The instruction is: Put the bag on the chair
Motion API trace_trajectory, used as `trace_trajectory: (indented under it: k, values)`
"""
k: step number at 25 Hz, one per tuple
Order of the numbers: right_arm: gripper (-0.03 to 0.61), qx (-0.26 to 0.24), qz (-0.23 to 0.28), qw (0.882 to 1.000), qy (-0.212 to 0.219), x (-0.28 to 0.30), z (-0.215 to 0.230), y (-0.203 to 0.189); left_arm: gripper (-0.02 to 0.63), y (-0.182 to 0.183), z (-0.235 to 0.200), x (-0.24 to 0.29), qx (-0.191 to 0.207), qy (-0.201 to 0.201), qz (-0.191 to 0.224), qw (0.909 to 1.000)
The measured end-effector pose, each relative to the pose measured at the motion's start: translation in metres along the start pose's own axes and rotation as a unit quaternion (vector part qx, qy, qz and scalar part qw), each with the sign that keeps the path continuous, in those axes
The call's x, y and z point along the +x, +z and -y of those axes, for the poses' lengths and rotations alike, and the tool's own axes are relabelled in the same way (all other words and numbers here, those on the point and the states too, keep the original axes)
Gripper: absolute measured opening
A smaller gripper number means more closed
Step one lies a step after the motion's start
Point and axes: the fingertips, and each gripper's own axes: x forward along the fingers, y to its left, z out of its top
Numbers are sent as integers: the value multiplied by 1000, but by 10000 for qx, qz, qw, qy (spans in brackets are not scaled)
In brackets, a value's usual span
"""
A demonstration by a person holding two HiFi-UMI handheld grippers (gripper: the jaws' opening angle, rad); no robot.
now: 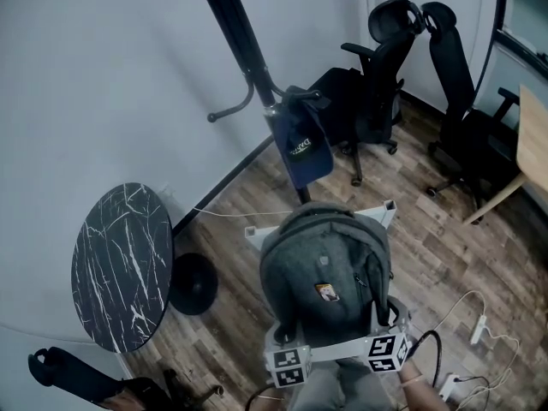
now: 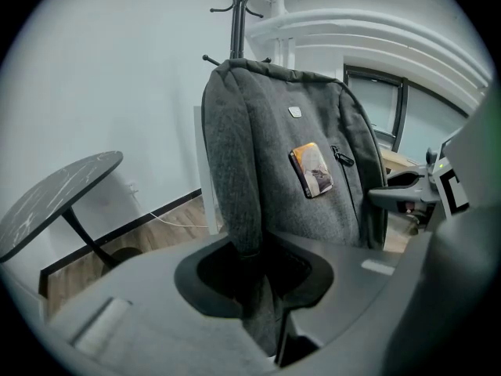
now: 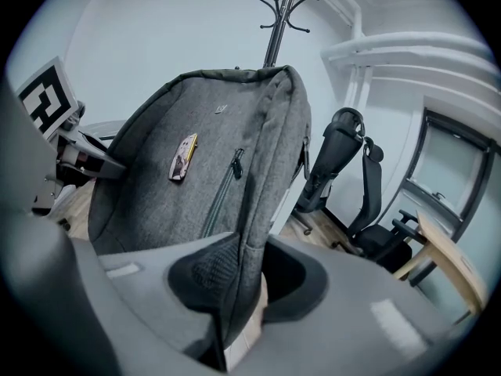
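Head view with both gripper views. A grey backpack point(image 1: 325, 268) stands upright in the lower middle of the head view, held between the two grippers just in front of the person. The left gripper point(image 2: 254, 265) has its jaws closed on the backpack's left side edge; the grey cloth fills the gap between them. The right gripper point(image 3: 235, 276) grips the right side edge in the same way, with the seam and a strip of mesh pinched between its jaws. The front of the backpack faces up towards the head camera and carries a small coloured tag point(image 1: 326, 292) and a slanting zip point(image 3: 235, 163). Directly behind the backpack lies a white frame point(image 1: 381, 215) with a short post at each end; whether the backpack rests on anything cannot be told. Beyond the frame rises a black coat stand point(image 1: 231, 24), from which a dark blue cloth bag point(image 1: 301, 148) hangs. A round black table point(image 1: 120, 264) with white veining stands to the left on a dark disc foot point(image 1: 193, 283). Two black office chairs point(image 1: 377, 84) stand at the upper right, well apart from the backpack, near a wooden desk point(image 1: 527, 157). A white power strip point(image 1: 479, 328) and cables lie on the wooden floor point(image 1: 462, 264) at the lower right.
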Motion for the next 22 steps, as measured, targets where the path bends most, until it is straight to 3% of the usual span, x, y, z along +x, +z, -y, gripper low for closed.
trace_trajectory:
  k: [22]
  values:
    - [81,232,-30,9996,138,51,-17,-30,80,-28,-19,54,143,-175,75,9997]
